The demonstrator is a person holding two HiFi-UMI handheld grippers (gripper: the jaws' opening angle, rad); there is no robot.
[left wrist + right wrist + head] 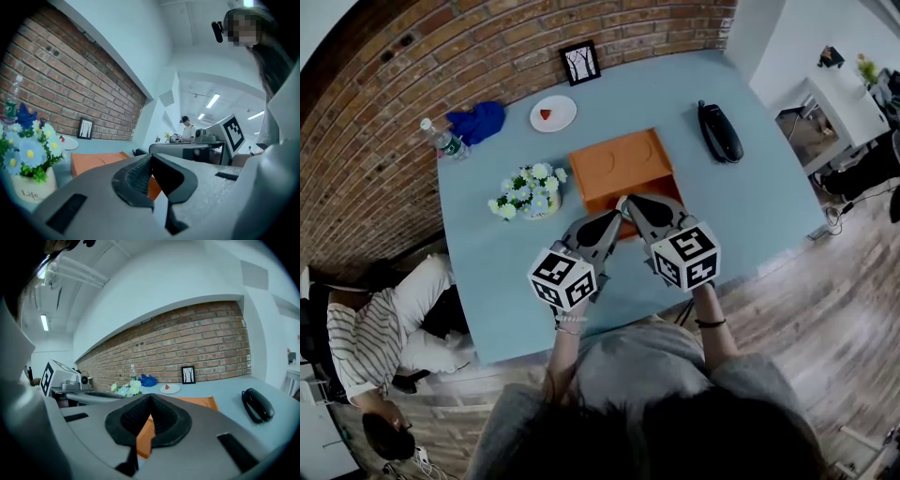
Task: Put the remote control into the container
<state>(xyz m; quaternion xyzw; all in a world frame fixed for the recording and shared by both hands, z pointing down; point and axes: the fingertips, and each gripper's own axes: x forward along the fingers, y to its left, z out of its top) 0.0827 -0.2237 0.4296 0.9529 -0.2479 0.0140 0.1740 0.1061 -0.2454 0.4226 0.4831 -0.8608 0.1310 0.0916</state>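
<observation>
The left gripper (617,216) and right gripper (630,202) are held closed and empty at the orange container (614,159). The remote control (719,131) has not yet been grasped. It is to be approached next, with the jaws opened.

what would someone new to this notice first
The orange container in the middle of the pale blue table stands out first. The left gripper and right gripper, both shut and empty, sit close together at its near edge. The black remote control lies alone to the container's right, and a pot of white and blue flowers stands to its left.
</observation>
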